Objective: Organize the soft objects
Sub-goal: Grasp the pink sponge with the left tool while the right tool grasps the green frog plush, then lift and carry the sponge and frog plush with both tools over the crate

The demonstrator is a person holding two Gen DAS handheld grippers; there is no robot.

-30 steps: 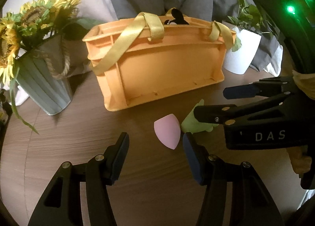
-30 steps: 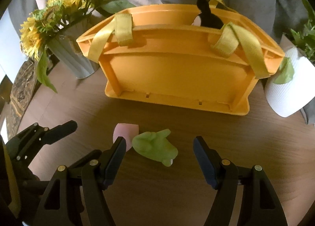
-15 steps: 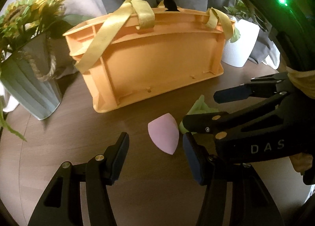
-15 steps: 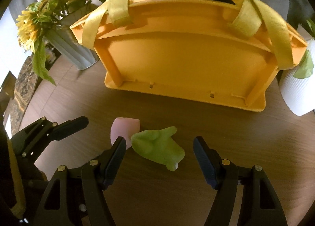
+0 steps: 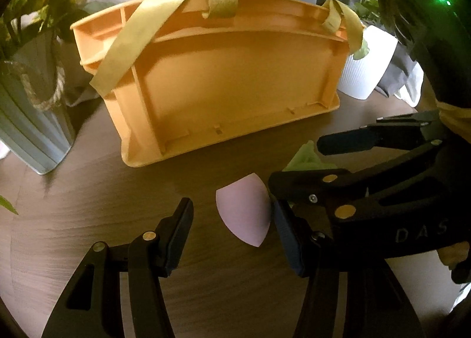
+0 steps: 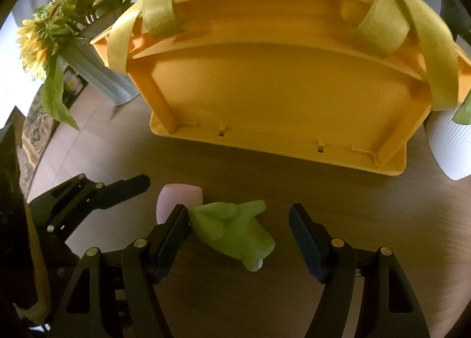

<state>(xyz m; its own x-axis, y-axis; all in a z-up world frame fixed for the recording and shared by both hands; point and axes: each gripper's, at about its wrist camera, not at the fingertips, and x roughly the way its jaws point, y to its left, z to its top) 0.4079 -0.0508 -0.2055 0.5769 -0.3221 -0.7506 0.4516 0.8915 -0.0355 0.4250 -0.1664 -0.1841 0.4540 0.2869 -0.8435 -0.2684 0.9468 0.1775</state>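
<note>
left hand-held gripper [image 5: 232, 226]: jaws spread, nothing pinched; pink sponge sits between the pads, hard against the right one, clear gap to the left one
right hand-held gripper [image 6: 238, 235]: jaws spread, nothing pinched; green soft toy between the pads, its left end at the left pad, wide gap on the right
pink sponge [image 5: 244, 214]: on the surface [image 5: 88, 205], near side of the orange basket [image 5: 229, 81]; teardrop shape, long axis near-right to far-left, pointed tip toward the near side
green soft toy [image 6: 232, 232]: on the surface just right of the sponge, touching or almost, cannot tell; long axis far-left to near-right, narrow end with a pale tip points near-right
nearer hand: left for sponge, right for toy; the two grippers crowd each other
key relation: each item lies straight ahead and below its gripper, off-centre in the jaws
basket: upright, far side, straps hanging, well apart from both items
</note>
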